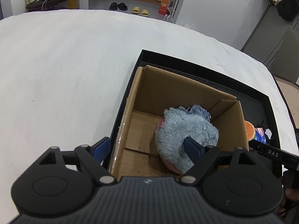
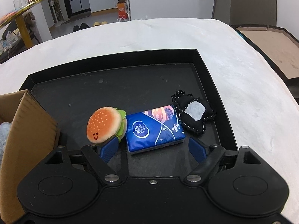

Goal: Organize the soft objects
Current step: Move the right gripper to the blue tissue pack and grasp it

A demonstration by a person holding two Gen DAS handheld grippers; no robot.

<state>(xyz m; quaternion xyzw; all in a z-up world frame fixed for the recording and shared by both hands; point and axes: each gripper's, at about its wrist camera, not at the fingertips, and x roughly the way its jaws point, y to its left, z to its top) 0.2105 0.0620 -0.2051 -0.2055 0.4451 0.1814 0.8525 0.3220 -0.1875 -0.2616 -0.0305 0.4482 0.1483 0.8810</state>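
Observation:
A fluffy light-blue plush (image 1: 185, 136) lies inside an open cardboard box (image 1: 179, 85) that stands in a black tray (image 1: 205, 69). My left gripper (image 1: 147, 147) hangs open over the box; one of its fingertips (image 1: 192, 147) is in front of the plush and the other is outside the box wall. In the right wrist view a burger plush (image 2: 105, 125), a blue tissue pack (image 2: 155, 130) and a black stitched pouch (image 2: 194, 113) lie on the tray (image 2: 112, 55). My right gripper (image 2: 153, 149) is open, low over the tray, with the tissue pack's near end between its fingers. One fingertip (image 2: 109, 149) sits under the burger's edge.
The tray rests on a white cloth-covered table (image 1: 65, 74). The cardboard box (image 2: 31, 123) stands close on the right gripper's left. Slippers (image 1: 140, 11) and an orange carton (image 1: 164, 6) are on the floor beyond. A brown board (image 2: 271, 48) lies to the table's right.

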